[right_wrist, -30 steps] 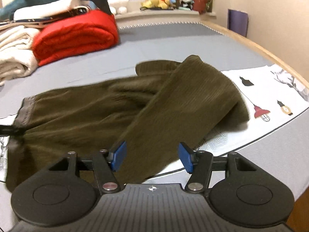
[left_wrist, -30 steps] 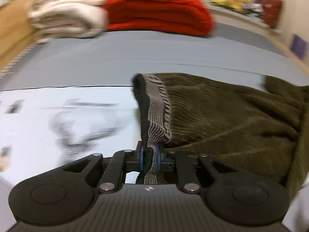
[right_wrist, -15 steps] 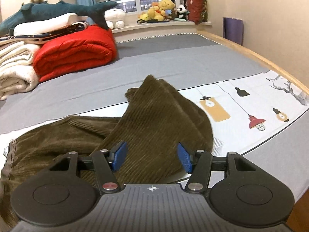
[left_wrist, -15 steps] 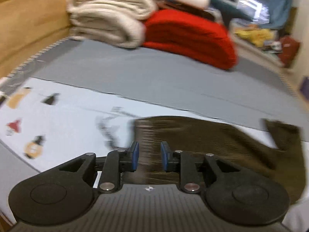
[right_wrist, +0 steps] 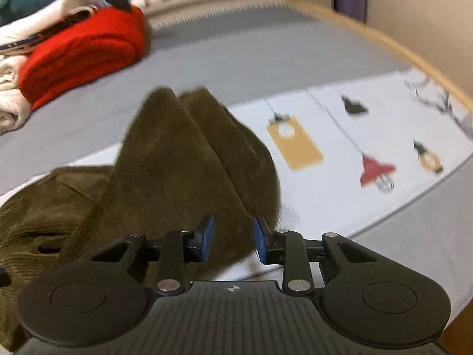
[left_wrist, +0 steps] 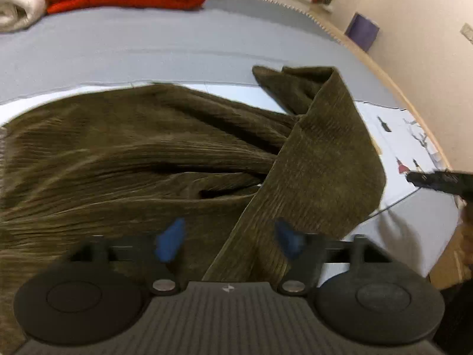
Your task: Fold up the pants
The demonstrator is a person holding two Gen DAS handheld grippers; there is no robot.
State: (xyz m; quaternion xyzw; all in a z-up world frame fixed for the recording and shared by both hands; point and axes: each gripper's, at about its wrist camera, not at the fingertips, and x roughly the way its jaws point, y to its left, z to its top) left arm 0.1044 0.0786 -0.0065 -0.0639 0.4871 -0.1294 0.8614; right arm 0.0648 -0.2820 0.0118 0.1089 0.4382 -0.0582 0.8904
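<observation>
We see the olive corduroy pants (left_wrist: 153,159) lying rumpled across the white printed sheet (right_wrist: 340,159) on the grey bed cover (left_wrist: 147,50), one leg folded back over the rest so that it rises in a ridge near the right side of the left wrist view. Their waistband end runs out of the picture at the left edge, so we cannot see it.

Our left gripper (left_wrist: 229,238) hangs over the pants with its blue pads wide apart; its jaws have just been opening, and nothing is pinched between them, though the cloth lies beneath. Both pads are smeared by motion blur.

Our right gripper (right_wrist: 230,238) sits at the near edge of the folded leg. Its jaws have just been closing, with the fold of cloth between them, yet a gap shows at each pad, so we read no grip. In the left wrist view only its dark tip pokes in at the right edge.

Behind, a red blanket (right_wrist: 82,50) and cream blankets (right_wrist: 9,97) are stacked, partly cut off. The sill toys are too blurred to make out.
</observation>
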